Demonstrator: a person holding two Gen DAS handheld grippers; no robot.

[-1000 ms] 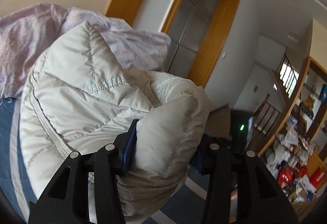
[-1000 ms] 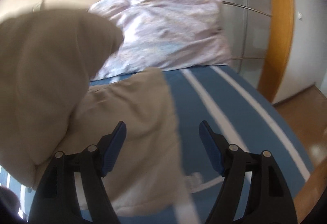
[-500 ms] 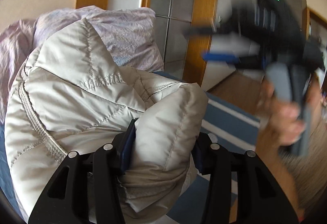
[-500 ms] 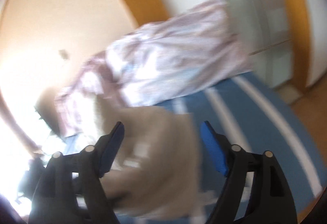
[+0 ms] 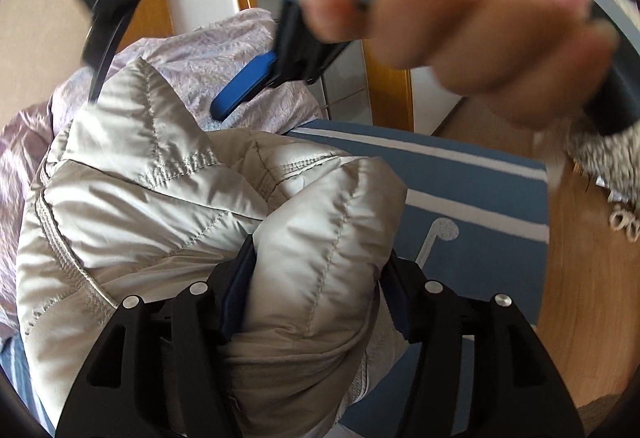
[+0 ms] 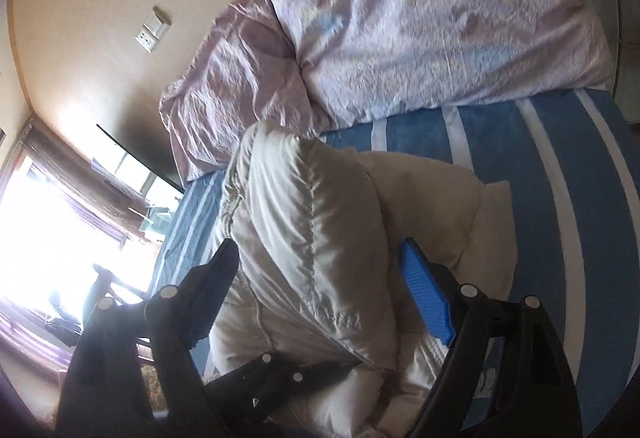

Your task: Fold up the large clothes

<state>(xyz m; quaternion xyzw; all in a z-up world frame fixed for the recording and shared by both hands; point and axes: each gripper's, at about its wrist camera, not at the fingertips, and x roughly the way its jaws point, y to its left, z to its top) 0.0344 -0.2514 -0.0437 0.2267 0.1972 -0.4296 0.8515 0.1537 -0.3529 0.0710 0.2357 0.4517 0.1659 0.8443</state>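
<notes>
A beige quilted jacket [image 5: 160, 198] lies bunched on the blue striped bed cover [image 5: 460, 174]. My left gripper [image 5: 320, 278] has a puffy fold of it filling the gap between its pads, which touch it on both sides; the jaws are opening. In the right wrist view the same jacket [image 6: 312, 218] rises between the wide-set fingers of my right gripper [image 6: 320, 258], which stands open astride the fold without squeezing it. Seen from the left wrist, a blurred hand [image 5: 480, 18] carries the right gripper overhead, its blue pad [image 5: 244, 90] above the jacket.
A lilac duvet and pillow [image 6: 440, 18] are piled at the head of the bed cover [image 6: 560, 178], against a cream wall. A wooden door frame [image 5: 388, 90] and wooden floor [image 5: 580, 278] lie past the bed's edge. A bright window [image 6: 40, 238] is at the left.
The right gripper has swung in from the right, over the jacket and close to the left camera, and now straddles the fold. The left gripper rolled and sank with the jacket still between its fingers.
</notes>
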